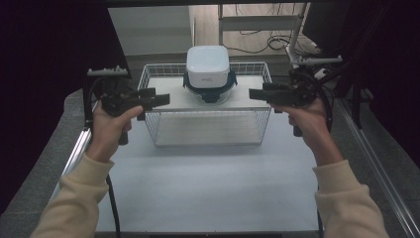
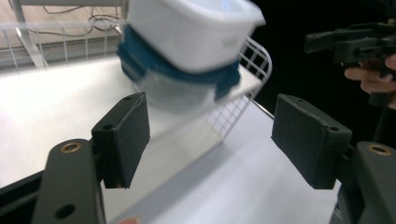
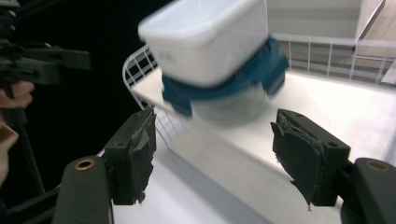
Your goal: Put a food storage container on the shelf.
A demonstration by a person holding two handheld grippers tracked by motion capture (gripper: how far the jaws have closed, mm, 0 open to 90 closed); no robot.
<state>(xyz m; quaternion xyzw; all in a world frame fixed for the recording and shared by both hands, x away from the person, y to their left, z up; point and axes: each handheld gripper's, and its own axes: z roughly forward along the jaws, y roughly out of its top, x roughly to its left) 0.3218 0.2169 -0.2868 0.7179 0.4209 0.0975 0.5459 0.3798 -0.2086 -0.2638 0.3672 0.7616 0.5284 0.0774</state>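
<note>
Surface: white table top (image 1: 208,183) under a dark surround; floor and cables lie beyond.
Left gripper (image 1: 161,99): jaws apart, nothing between the pads; it points inward at the rack's left end.
Right gripper (image 1: 255,94): jaws apart, nothing held; it points inward at the rack's right end.
Key relation: the stacked containers (image 1: 208,74) stand between the two grippers and slightly beyond them, about equally near to each.
Containers: white tub upside down on a clear, blue-lidded box, resting on the rack's upper shelf.
Wire rack (image 1: 157,130): white; lower level bare.
Obstruction: the rack's raised wire rim at either end.
</note>
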